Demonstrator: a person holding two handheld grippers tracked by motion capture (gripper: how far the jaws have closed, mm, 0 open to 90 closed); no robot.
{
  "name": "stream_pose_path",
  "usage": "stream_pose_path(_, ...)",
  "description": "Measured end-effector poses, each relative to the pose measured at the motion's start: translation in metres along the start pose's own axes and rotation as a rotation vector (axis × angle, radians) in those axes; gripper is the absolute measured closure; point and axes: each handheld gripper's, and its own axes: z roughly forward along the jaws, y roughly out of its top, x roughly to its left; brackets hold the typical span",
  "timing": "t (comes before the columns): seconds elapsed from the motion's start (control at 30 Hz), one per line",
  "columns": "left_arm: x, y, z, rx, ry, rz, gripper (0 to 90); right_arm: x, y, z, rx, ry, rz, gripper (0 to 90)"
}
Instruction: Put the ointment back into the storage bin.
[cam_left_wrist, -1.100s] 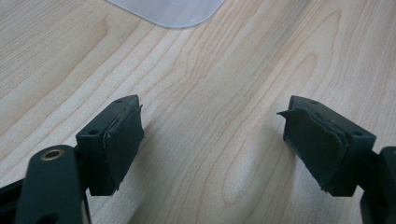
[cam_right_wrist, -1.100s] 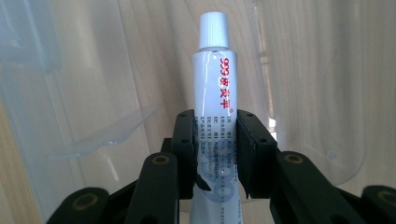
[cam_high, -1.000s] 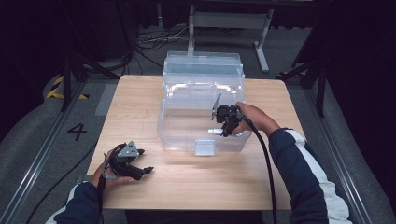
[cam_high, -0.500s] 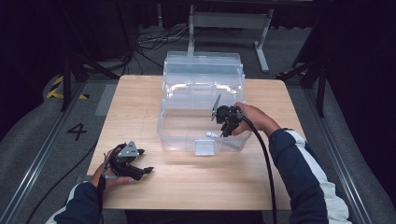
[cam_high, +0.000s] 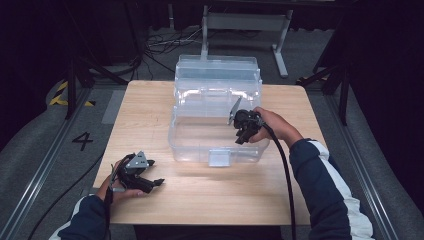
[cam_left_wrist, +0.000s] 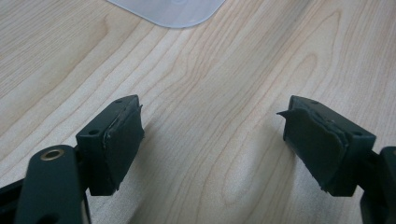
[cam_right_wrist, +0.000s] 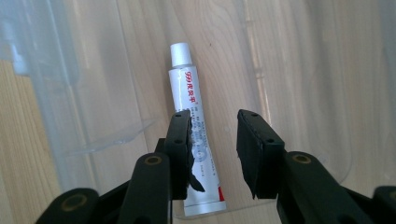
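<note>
One white tube (cam_right_wrist: 192, 126) lies in one clear box (cam_high: 200, 145); right tool (cam_right_wrist: 212, 149) has just been opening, left tool (cam_left_wrist: 212, 144) apart.

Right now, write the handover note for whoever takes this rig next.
Right gripper: inside the clear bin, jaws have just been opening; the white tube lies on the bin floor, partly between them, and looks released rather than gripped.
Left gripper: open, nothing between the jaws, low over the wooden table in front of the bin.
Done: tube is in the bin.
Left: probably withdraw the right gripper; the lid stands open.
</note>
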Motion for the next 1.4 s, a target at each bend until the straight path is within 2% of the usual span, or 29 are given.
stream_pose_path(0.13,0.0,0.0,0.0,-0.001,0.003,-0.002,20.1,-0.002,-0.004,-0.007,-0.062,-0.012,0.022,65.3)
stream_pose_path(0.2,0.0,0.0,0.0,-0.001,0.003,-0.002,20.1,-0.001,-0.006,-0.009,-0.075,-0.013,0.035,65.0)
stream_pose_path(0.27,0.0,0.0,0.0,-0.001,0.004,-0.003,20.1,-0.001,-0.01,-0.015,-0.121,-0.027,0.044,64.4)
stream_pose_path(0.33,0.0,0.001,0.0,0.003,0.0,-0.002,20.1,-0.002,-0.011,-0.017,-0.135,-0.034,0.057,63.2)
stream_pose_path(0.37,0.0,0.002,0.0,0.011,0.001,-0.005,20.2,-0.002,-0.012,-0.018,-0.159,-0.04,0.075,62.7)
stream_pose_path(0.47,-0.001,0.006,0.001,0.04,0.004,-0.008,20.6,-0.002,-0.016,-0.023,-0.223,-0.054,0.081,62.3)
stream_pose_path(0.6,-0.003,0.012,0.001,0.06,0.001,0.001,23.3,-0.002,-0.02,-0.031,-0.282,-0.073,0.105,59.4)
stream_pose_path(0.73,-0.008,0.021,-0.003,0.067,0.033,0.039,25.5,-0.001,-0.025,-0.038,-0.358,-0.087,0.113,55.8)
stream_pose_path(0.83,-0.011,0.028,-0.011,0.043,0.04,0.051,26.8,0.001,-0.03,-0.044,-0.426,-0.091,0.102,55.0)
stream_pose_path(0.93,-0.012,0.035,-0.019,-0.001,0.034,0.046,27.6,0.001,-0.034,-0.05,-0.464,-0.117,0.103,54.8)
stream_pose_path(1.0,-0.014,0.038,-0.022,-0.014,0.037,0.049,28.3,0.001,-0.035,-0.052,-0.475,-0.114,0.106,54.5)
stream_pose_path(1.1,-0.018,0.049,-0.031,-0.044,0.057,0.064,30.2,0.0,-0.037,-0.058,-0.513,-0.147,0.109,54.4)
stream_pose_path(1.13,-0.019,0.052,-0.033,-0.056,0.052,0.064,31.2,0.0,-0.038,-0.059,-0.525,-0.16,0.114,54.4)
stream_pose_path(1.4,-0.024,0.072,-0.045,-0.106,0.071,0.09,32.5,-0.006,-0.039,-0.08,-0.59,-0.19,0.122,53.8)
